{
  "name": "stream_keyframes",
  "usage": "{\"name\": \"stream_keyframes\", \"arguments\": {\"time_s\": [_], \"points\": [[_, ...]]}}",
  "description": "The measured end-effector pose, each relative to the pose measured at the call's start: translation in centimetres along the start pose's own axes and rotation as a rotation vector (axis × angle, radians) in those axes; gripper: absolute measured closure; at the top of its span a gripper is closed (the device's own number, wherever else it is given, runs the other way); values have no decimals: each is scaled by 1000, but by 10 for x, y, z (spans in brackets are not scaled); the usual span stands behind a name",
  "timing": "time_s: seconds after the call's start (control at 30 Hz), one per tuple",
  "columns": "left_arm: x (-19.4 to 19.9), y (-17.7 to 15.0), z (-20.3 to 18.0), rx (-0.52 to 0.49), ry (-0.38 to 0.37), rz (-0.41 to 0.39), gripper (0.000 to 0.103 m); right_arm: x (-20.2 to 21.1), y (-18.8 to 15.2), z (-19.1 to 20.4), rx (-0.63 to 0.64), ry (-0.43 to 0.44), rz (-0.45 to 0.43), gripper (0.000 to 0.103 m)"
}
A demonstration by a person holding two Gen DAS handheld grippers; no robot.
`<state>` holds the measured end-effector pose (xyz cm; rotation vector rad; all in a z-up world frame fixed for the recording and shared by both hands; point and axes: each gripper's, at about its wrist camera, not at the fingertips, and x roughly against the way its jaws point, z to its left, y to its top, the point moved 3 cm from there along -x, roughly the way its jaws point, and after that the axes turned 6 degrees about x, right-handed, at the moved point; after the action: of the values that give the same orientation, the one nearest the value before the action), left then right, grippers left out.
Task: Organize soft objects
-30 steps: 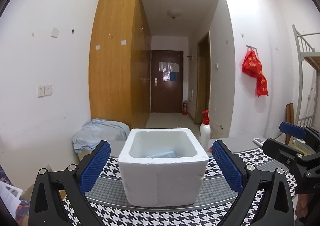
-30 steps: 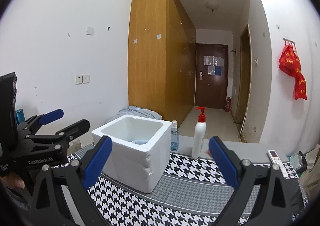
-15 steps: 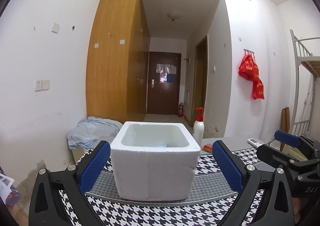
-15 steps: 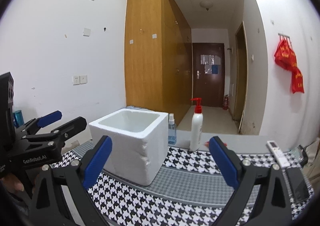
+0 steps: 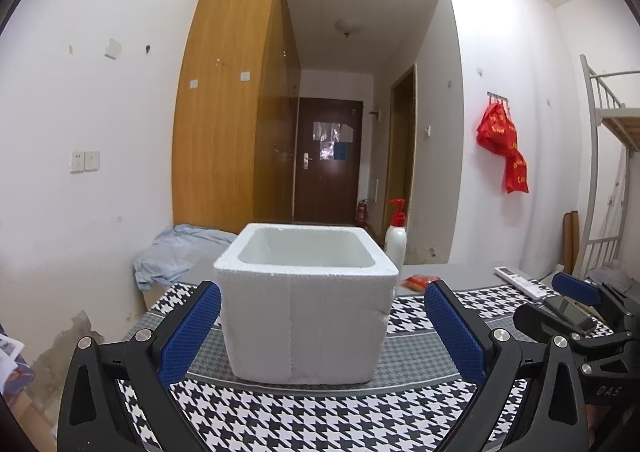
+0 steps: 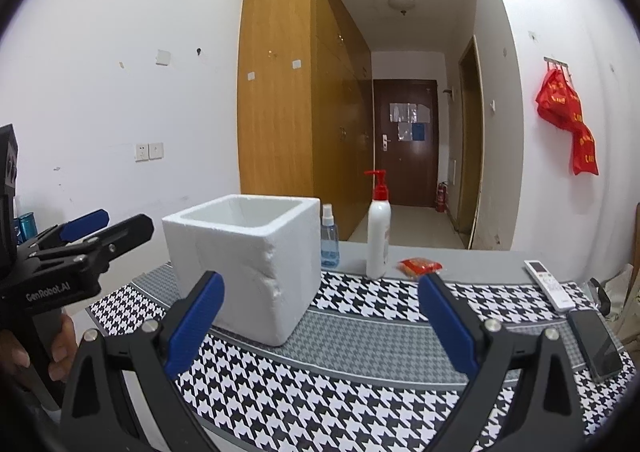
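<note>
A white foam box [image 5: 306,308] stands on the houndstooth table mat [image 5: 280,416], open at the top; its inside is hidden from this low angle. It also shows in the right wrist view [image 6: 244,260]. My left gripper [image 5: 320,326] is open and empty, level with the box's front face, fingers either side of it but short of it. My right gripper [image 6: 320,322] is open and empty, to the right of the box. A small red packet [image 6: 420,266] lies behind it on the grey table top.
A white pump bottle [image 6: 378,240] and a small blue spray bottle [image 6: 329,242] stand behind the box. A remote [image 6: 550,286] and a phone [image 6: 596,346] lie at the right. A pale blue cloth bundle [image 5: 180,256] lies beyond the table's left end.
Both grippers have dropped lower, so the box's inside and the pale item in it are no longer seen. The red packet has come into view. Both grippers stay open.
</note>
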<state>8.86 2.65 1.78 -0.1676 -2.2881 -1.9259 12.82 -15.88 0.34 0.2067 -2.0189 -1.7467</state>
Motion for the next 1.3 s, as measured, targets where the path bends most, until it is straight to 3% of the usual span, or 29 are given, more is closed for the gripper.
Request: {"name": "stream_keyframes", "arguments": {"time_s": [1.3], "points": [[4, -25, 2, -21, 17, 27, 1, 6, -10, 0, -8, -12, -7, 4]]}}
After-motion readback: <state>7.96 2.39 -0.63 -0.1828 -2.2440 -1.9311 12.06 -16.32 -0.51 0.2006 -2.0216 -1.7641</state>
